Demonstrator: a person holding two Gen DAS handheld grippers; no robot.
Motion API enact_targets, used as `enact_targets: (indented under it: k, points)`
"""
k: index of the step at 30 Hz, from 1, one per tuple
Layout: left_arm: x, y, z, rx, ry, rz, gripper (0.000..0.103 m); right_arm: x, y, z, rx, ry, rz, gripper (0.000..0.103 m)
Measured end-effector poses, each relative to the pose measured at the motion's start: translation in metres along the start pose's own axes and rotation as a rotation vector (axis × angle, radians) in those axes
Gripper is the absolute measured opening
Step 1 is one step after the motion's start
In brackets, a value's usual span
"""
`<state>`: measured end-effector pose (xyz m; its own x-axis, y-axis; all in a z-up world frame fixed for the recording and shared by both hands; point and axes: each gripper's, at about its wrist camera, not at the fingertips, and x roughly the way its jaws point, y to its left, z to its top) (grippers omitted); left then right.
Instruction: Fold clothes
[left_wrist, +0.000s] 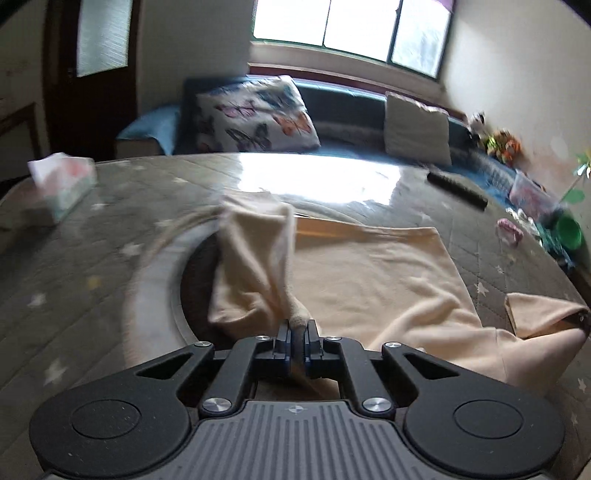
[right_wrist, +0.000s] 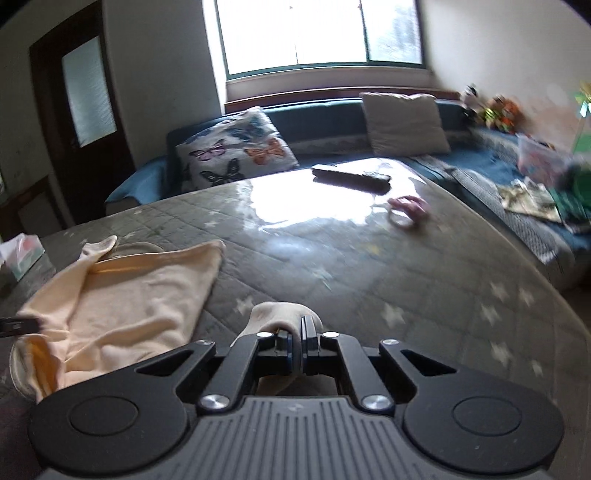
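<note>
A cream garment lies spread on the grey star-patterned table. My left gripper is shut on a bunched part of it, and a sleeve-like flap hangs up from the jaws. My right gripper is shut on another corner of the same garment, lifted just above the table. The right gripper's tip shows at the right edge of the left wrist view. The left gripper's tip shows at the left edge of the right wrist view.
A tissue box stands at the table's far left. A black remote and a pink item lie at the far right. A sofa with a butterfly pillow and a beige cushion runs behind. Clutter sits at right.
</note>
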<state>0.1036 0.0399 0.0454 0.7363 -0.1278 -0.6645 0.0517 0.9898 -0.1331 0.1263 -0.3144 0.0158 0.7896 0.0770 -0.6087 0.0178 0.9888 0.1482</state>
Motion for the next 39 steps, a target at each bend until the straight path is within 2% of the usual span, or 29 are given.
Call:
enact_targets:
  k: [3, 5, 8, 10, 11, 13, 15, 16, 17, 18, 19, 22, 24, 28, 33, 36, 39]
  points:
    - [-0.024, 0.013, -0.019, -0.032, 0.004, 0.004, 0.007, -0.01, -0.01, -0.016, 0.038, 0.011, -0.013, 0.012]
    - [-0.035, 0.022, -0.032, -0.054, 0.023, 0.003, 0.007, -0.013, -0.014, -0.028, 0.042, 0.036, -0.029, 0.023]
    - [-0.037, 0.027, -0.048, -0.066, 0.075, 0.003, 0.007, -0.011, -0.016, -0.047, 0.039, 0.087, -0.038, 0.026]
    - [-0.037, 0.029, -0.054, -0.068, 0.095, 0.016, 0.009, -0.013, -0.014, -0.056, 0.006, 0.098, -0.044, 0.029]
    - [-0.037, 0.03, -0.054, -0.068, 0.097, 0.017, 0.01, -0.014, -0.011, -0.057, -0.021, 0.093, -0.057, 0.036]
    - [-0.037, 0.031, -0.053, -0.066, 0.095, 0.017, 0.011, -0.016, -0.005, -0.056, -0.067, 0.076, -0.083, 0.041]
    - [-0.04, 0.029, -0.051, -0.051, 0.085, 0.025, 0.013, -0.014, 0.001, -0.054, -0.106, 0.061, -0.099, 0.043]
    - [-0.04, 0.028, -0.051, -0.043, 0.082, 0.03, 0.014, -0.013, 0.004, -0.053, -0.125, 0.058, -0.102, 0.047]
    - [-0.041, 0.027, -0.051, -0.036, 0.08, 0.035, 0.021, -0.01, 0.007, -0.053, -0.145, 0.057, -0.105, 0.051]
    - [-0.041, 0.027, -0.051, -0.034, 0.08, 0.042, 0.034, -0.007, 0.011, -0.052, -0.167, 0.055, -0.113, 0.051]
    - [-0.041, 0.028, -0.052, -0.031, 0.077, 0.049, 0.039, -0.005, 0.015, -0.052, -0.192, 0.052, -0.121, 0.052]
    - [-0.041, 0.03, -0.053, -0.023, 0.077, 0.062, 0.045, 0.001, 0.021, -0.048, -0.238, 0.027, -0.147, 0.054]
    - [-0.042, 0.032, -0.053, -0.02, 0.072, 0.072, 0.053, 0.001, 0.016, -0.043, -0.217, 0.003, -0.176, 0.055]
    - [-0.044, 0.033, -0.049, -0.014, 0.055, 0.08, 0.056, -0.011, -0.01, -0.032, -0.11, -0.051, -0.25, 0.061]
    - [-0.042, 0.028, -0.04, 0.008, 0.035, 0.076, 0.058, -0.02, -0.035, -0.036, -0.029, -0.028, -0.308, 0.061]
    - [-0.038, 0.02, -0.032, 0.041, 0.023, 0.065, 0.058, -0.022, -0.037, -0.041, -0.03, -0.019, -0.306, 0.061]
    - [-0.031, 0.009, -0.022, 0.075, 0.01, 0.058, 0.058, -0.02, -0.029, -0.041, -0.044, -0.019, -0.255, 0.061]
